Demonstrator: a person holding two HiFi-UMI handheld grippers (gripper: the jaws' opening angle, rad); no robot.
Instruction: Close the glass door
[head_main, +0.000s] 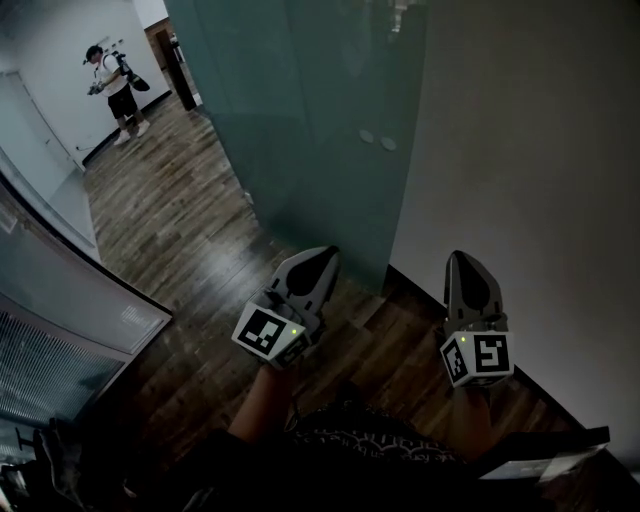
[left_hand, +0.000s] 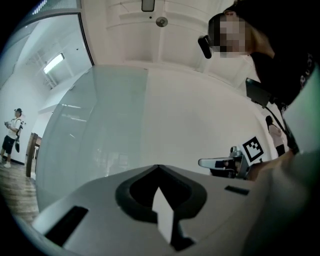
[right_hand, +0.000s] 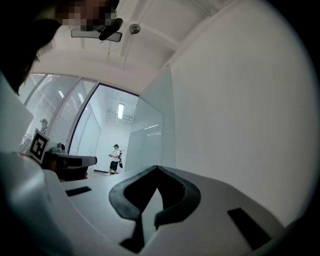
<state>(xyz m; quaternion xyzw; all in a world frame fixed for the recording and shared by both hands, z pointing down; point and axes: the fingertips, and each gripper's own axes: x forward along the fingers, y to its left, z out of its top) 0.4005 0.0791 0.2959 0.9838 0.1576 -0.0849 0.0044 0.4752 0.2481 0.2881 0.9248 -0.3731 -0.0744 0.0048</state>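
Two grippers face the glass door (head_main: 310, 120), a tall flat pane of frosted blue-green glass with two small round fittings (head_main: 378, 140) near its right edge. The left gripper (head_main: 320, 256) and the right gripper (head_main: 462, 262) each hold their jaws together with nothing between them. The pane stands upright, its long axis vertical and its smooth broad face toward the grippers, rising from the glossy dark plank floor (head_main: 190, 230) just beside the matte white wall (head_main: 530, 150) at the floor's right edge.
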